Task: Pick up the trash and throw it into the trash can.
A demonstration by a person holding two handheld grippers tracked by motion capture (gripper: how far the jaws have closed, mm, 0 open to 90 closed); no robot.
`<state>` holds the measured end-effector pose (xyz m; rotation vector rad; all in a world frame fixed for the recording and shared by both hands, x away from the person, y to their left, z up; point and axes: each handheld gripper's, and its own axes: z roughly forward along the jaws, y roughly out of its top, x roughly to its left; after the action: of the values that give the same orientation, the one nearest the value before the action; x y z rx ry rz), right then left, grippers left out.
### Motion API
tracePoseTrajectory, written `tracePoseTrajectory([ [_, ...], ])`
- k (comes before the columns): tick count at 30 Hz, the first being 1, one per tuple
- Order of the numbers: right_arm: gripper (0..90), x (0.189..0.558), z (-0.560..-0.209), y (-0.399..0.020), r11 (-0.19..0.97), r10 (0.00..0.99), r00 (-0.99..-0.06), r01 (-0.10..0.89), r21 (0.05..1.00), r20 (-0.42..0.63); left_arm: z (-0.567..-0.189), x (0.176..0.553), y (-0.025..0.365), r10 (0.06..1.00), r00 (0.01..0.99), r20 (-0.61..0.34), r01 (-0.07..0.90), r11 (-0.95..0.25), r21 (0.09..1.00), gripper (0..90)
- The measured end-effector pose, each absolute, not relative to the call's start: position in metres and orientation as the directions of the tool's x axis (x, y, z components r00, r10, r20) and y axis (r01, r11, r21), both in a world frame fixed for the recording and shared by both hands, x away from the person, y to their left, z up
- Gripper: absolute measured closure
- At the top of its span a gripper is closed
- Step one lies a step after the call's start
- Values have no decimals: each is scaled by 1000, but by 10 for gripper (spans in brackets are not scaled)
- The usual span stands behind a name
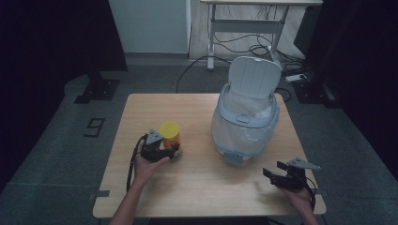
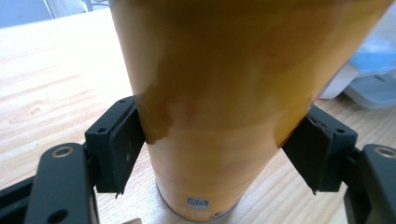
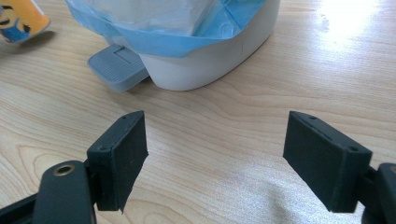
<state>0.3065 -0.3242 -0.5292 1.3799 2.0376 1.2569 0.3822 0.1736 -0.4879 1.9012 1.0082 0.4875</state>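
My left gripper (image 1: 174, 151) clamps the upright yellow can (image 1: 170, 136) between its pads; my right gripper (image 1: 272, 172) gapes wide, holding nothing.

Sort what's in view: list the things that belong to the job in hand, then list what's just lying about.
In the job:
- yellow can, clamped upright on the table in the left gripper
- pedal bin, lid up, lined with a bag
- right gripper, open, holding nothing

Lying about:
- white desk frame behind the table
- cables on the floor
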Motion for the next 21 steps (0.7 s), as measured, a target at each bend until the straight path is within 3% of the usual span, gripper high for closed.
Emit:
tracePoseTrajectory([
  [21,212,306,-530,-325,120,880,-446,544,831,165,-429,361,179,733,677,-59,347,-248,904,244],
])
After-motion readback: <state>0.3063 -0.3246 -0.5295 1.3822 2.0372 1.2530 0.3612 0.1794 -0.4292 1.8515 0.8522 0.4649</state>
